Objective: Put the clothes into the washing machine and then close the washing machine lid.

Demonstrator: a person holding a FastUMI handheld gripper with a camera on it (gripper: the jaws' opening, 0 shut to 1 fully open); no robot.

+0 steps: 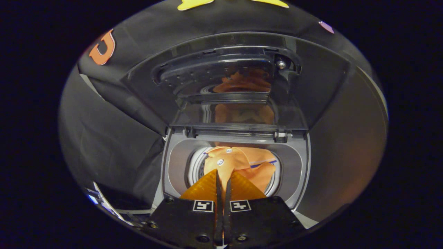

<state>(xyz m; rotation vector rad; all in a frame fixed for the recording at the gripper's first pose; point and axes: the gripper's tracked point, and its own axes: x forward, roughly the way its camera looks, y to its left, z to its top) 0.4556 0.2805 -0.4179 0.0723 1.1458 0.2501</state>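
Cloth wall [104, 138] hangs in dark folds to the left of the washing machine [176, 162], whose top opening sits just ahead of the fingers. Its lid [228, 79] stands raised behind the opening, tilted back, and the glossy underside mirrors the orange below. Inside the drum [194, 166] lies the orange garment [242, 164] — bunched, with two pale buttons and a thin blue stripe — directly beyond the fingertips. The gripper [223, 174] points down at it, fingers pressed nearly together with only a slim gap, clasping nothing. Right of the machine — a smooth grey panel [346, 166].
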